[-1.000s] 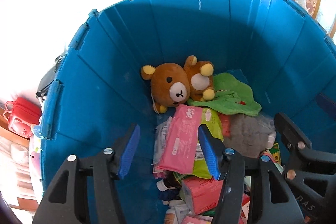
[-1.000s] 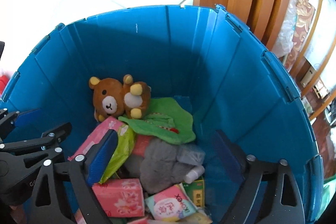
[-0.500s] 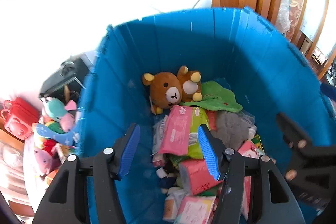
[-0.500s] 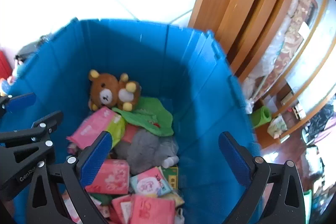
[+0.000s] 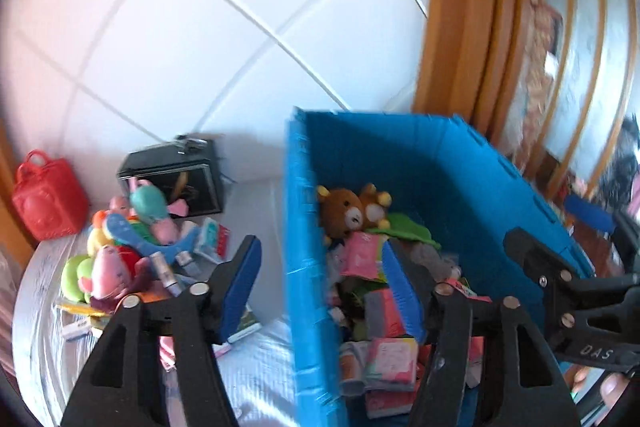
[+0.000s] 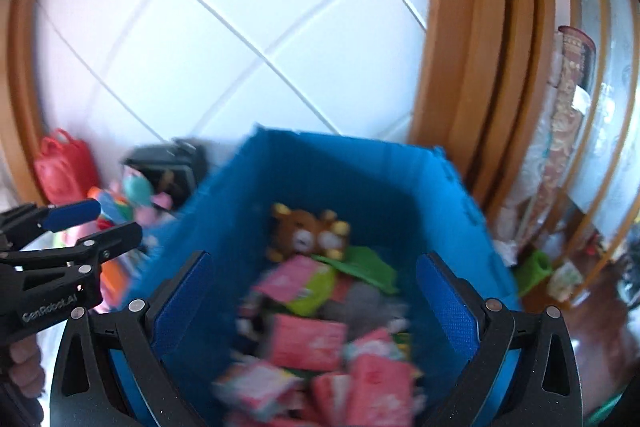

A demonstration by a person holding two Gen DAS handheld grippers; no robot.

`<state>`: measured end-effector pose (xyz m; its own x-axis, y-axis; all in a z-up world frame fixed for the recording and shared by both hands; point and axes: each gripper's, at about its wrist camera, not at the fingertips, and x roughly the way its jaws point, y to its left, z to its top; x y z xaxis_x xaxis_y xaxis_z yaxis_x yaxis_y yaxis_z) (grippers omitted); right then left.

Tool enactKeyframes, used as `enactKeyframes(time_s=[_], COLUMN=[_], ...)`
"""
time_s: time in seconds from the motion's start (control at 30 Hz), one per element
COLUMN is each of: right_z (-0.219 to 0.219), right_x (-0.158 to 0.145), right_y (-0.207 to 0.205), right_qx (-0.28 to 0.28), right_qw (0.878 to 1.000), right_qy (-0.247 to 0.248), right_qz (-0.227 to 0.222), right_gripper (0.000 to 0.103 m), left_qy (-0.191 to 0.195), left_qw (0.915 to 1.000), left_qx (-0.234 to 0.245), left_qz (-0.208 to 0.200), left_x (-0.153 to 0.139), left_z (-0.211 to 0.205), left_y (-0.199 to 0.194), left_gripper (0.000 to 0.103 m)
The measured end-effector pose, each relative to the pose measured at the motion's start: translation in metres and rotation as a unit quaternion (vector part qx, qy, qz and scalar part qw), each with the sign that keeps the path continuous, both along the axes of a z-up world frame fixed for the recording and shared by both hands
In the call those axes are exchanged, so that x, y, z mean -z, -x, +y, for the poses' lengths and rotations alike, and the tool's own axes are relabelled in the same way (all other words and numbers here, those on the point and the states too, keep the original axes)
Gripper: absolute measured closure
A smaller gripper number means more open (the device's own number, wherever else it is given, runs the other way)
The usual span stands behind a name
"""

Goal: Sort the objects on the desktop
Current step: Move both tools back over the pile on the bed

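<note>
Both grippers are hanging empty — left gripper [image 5: 320,279] jaws just been widening, right gripper [image 6: 320,299] jaws fully apart. Plush toy pile [image 5: 132,247] is sitting left of the blue crate [image 5: 304,267] (soft, light) — pinching a bulge probably works.

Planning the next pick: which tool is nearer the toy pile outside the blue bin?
Left. The left tool straddles the blue bin wall, one finger over the toy pile side. The right tool sits over the bin's contents, farther away.
</note>
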<state>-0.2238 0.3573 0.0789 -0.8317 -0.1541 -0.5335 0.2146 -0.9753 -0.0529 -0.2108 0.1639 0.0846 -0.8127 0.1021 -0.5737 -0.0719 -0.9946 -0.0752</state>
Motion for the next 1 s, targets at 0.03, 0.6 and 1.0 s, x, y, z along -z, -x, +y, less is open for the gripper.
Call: enactKeyframes(time_s=[0.03,0.6,1.0], right_z=[-0.007,-0.182,-0.271], right_x=[0.0,0.032,0.125], right_y=[-0.009,-0.077,-0.057], right_qx=[-0.007,-0.149,-0.157], right_qw=[1.0,0.983,0.978], right_qy=[0.011,0.102,0.117], right_qz=[0.006,0.044,-0.068], right_gripper=[0.0,0.0,0.0], left_qy=[-0.007,0.0,0.001], left_qw=[0.9998,0.9861,0.9814], left_qx=[-0.01,-0.166,-0.171], left_qz=[0.015,0.011,-0.087], left_x=[0.0,0.071,0.164], left_z=[-0.014,-0.24,-0.348], left_y=[-0.012,-0.084,-0.097], left_gripper=[0.037,0.037,0.037])
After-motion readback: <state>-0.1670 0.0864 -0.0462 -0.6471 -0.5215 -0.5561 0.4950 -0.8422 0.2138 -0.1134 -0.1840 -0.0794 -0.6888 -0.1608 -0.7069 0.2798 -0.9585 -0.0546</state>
